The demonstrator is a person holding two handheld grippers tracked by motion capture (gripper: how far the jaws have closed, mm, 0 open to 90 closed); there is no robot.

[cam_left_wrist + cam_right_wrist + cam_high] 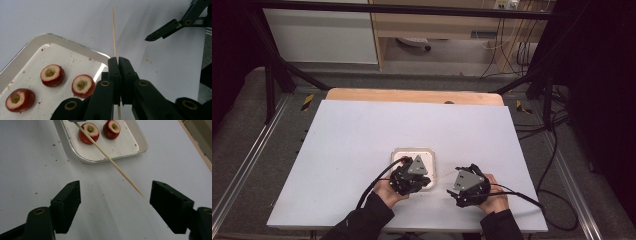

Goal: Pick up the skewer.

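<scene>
Left gripper view: left gripper [118, 62] clamps a light, brittle skewer [114, 32] near its blunt end; right gripper's [115, 195] jaws stand apart.

No writing, label, brand, number or sign can be read in any of the three views.
</scene>
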